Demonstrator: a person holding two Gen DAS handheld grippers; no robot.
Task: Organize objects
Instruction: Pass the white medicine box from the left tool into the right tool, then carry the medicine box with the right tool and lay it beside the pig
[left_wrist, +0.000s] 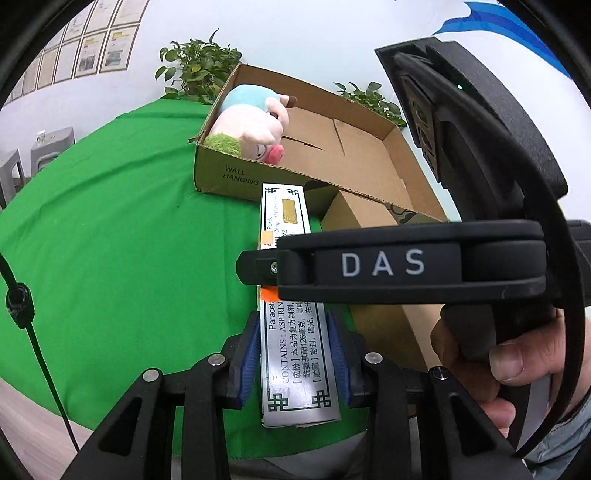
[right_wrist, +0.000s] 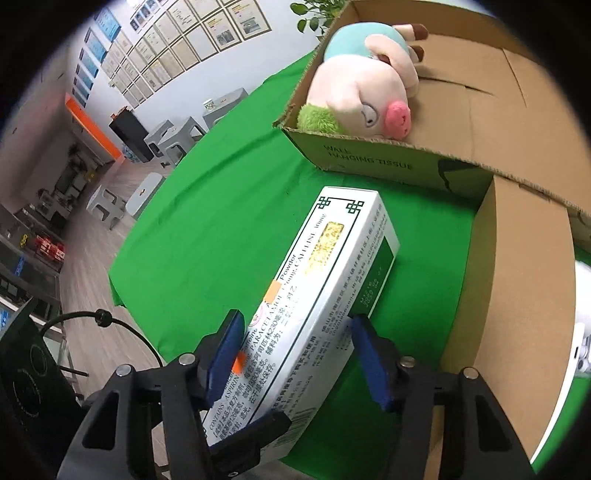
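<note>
Medicine carton going in next, plush pig already boxed.
Pink-and-blue plush pig (right_wrist: 365, 92) is lying inside the open brown cardboard box (left_wrist: 369, 162), so sorting looks partly done; the long white-and-green medicine carton (right_wrist: 332, 273) is sitting outside on the green-covered table (left_wrist: 129, 240), just short of that box. Both grippers are flanking it: left gripper (left_wrist: 293, 354) jaws sitting narrowly apart alongside its sides, right gripper (right_wrist: 295, 362) jaws wider, bracketing it, contact unclear.

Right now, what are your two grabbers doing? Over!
Left gripper shut on medicine box. Right gripper pads either side of the same box, grip unclear. Plush pig already in cardboard box. Box flap close on the right.
</note>
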